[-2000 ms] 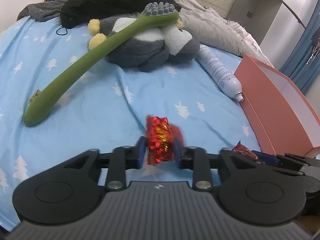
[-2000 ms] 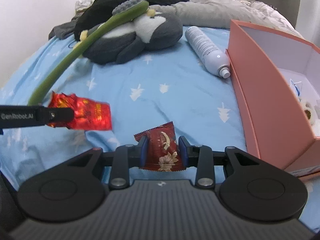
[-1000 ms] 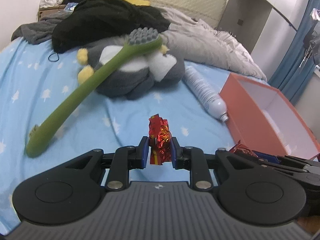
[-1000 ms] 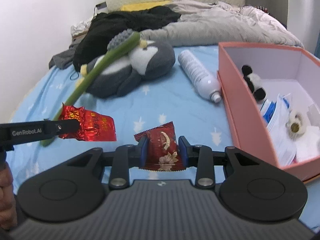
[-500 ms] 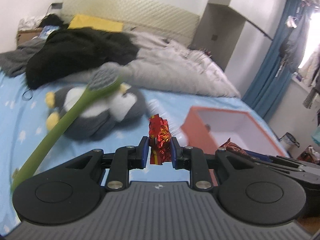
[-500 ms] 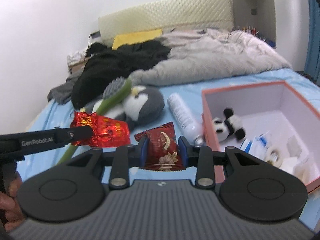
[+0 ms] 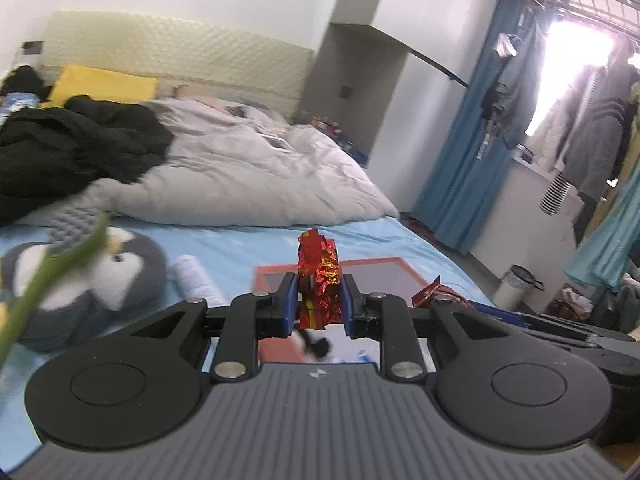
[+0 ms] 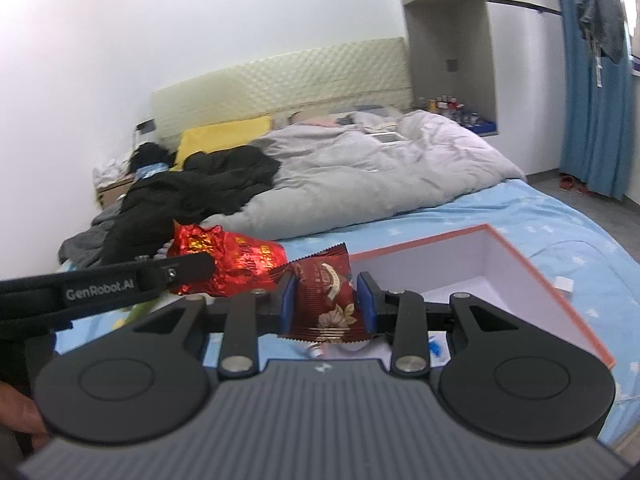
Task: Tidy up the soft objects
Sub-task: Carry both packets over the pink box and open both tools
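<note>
Grippers [image 7: 319,306] [image 8: 327,300] pinch two red snack packets [image 7: 320,276] [image 8: 328,296], one each.

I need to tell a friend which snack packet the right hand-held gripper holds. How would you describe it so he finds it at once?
Start at the open pink cardboard box on the blue bed sheet. Just in front of it, the right hand-held gripper pinches a flat dark red snack packet with a printed round label and flower pattern. The crinkled shiny red foil packet beside it, in the left hand-held gripper, is brighter and bulkier.
</note>
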Motion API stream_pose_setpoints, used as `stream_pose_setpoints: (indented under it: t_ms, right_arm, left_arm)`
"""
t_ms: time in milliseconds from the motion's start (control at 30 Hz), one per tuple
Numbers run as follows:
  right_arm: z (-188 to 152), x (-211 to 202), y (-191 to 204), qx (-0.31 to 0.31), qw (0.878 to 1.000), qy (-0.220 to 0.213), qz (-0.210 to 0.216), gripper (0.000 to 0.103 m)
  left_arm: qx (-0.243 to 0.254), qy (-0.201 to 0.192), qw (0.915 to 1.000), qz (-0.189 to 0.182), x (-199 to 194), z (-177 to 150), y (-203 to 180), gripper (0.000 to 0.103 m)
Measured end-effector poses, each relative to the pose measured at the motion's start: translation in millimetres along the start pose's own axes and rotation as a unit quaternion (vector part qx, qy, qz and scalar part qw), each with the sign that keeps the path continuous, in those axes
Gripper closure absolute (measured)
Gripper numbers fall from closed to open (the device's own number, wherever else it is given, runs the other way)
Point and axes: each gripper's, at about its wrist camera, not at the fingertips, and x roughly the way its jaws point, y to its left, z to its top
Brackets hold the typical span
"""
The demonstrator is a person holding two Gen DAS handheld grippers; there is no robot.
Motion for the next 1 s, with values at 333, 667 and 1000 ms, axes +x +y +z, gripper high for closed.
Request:
stream_pose_setpoints:
  t_ms: [333,667,1000]
  right_arm:
    - [-15,45,-73,0.040,0.996,0.054,-0.062,0.067]
    - [-46,101,-126,0.060,0.984,0.137,-0.097,0.067]
    - [-70,130,-145,0.075,0.973,0.194,-0.104,0.065]
  left_arm:
    - [0.016,0.073,0.9968,-0.028,101,-16,-37,0.077]
    - [0.037,0.154,0.9868,-0.033,195,-42,-46,0.077]
    - [0.029,0.216,0.9757,-0.021,241,-63,-42,0.076]
